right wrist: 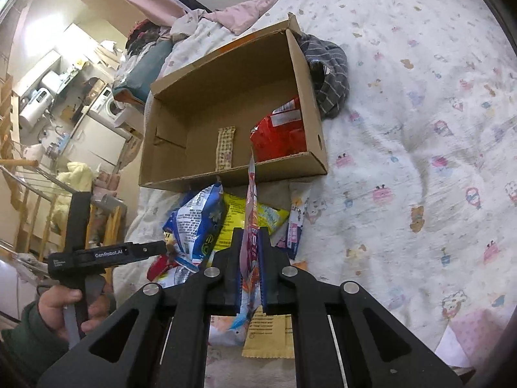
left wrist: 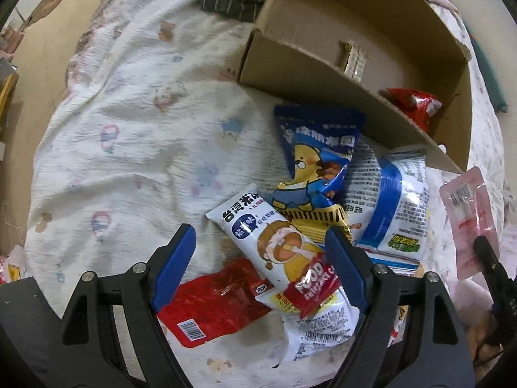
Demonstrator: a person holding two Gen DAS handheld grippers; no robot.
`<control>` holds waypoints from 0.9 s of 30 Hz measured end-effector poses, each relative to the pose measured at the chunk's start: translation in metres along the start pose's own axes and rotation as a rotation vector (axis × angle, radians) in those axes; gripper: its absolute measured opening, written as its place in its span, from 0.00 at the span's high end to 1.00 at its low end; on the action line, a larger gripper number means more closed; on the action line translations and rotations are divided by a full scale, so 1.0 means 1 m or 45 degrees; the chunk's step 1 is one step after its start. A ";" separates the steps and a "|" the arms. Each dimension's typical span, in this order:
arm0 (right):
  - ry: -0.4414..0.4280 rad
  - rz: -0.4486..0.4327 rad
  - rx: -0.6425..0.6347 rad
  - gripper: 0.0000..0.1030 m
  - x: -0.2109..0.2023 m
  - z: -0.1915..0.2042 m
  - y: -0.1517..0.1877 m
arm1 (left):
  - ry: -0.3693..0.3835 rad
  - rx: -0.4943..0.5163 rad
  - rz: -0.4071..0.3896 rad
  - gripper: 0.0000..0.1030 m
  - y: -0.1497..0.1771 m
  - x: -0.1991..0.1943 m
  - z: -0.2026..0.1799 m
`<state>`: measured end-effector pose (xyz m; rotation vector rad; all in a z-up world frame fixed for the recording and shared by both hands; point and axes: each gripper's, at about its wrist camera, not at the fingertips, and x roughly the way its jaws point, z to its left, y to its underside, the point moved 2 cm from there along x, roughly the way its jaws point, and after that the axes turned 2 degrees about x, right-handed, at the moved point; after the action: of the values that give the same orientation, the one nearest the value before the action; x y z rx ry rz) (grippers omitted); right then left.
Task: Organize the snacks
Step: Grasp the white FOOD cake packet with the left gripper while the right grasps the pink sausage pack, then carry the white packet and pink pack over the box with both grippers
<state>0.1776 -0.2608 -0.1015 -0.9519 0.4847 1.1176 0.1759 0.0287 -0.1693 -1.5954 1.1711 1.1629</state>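
The right gripper (right wrist: 251, 249) pinches a pink packet (right wrist: 250, 200) edge-up, aimed at the cardboard box (right wrist: 226, 110); the left gripper (left wrist: 261, 252) hangs wide-jawed over the bed's snack pile (left wrist: 310, 213), ready to choose.

A printed white quilt (right wrist: 420, 129) is spread over the bed; a grey striped garment (right wrist: 329, 74) is bunched on it. A washing machine (right wrist: 108, 108) is seen in the background.

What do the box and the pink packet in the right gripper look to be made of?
Open brown box: corrugated cardboard, matte; raw cut edges and folded flaps show. Thin pink snack packet, pinched edge-on in the right gripper: probably glossy plastic film; the left wrist view shows sheen and a partly see-through look.
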 end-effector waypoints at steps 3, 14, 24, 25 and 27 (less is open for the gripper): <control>0.007 0.007 -0.003 0.92 0.003 0.000 0.000 | 0.035 -0.053 0.042 0.38 0.000 0.011 0.006; -0.013 0.017 -0.010 0.92 0.004 0.004 0.001 | -0.015 -0.011 -0.015 0.73 0.003 -0.007 0.021; -0.122 0.025 -0.096 0.92 -0.001 0.033 0.005 | 0.047 -0.014 -0.172 0.73 0.017 -0.065 0.030; -0.128 0.019 -0.100 0.92 -0.003 0.036 0.005 | 0.035 0.015 -0.213 0.73 0.014 -0.076 0.022; -0.141 -0.007 -0.100 0.92 -0.008 0.040 0.003 | 0.015 0.064 -0.260 0.73 0.010 -0.088 0.011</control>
<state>0.1670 -0.2312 -0.0751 -0.9532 0.3498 1.1850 0.1513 0.0552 -0.0872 -1.6428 1.0104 0.9864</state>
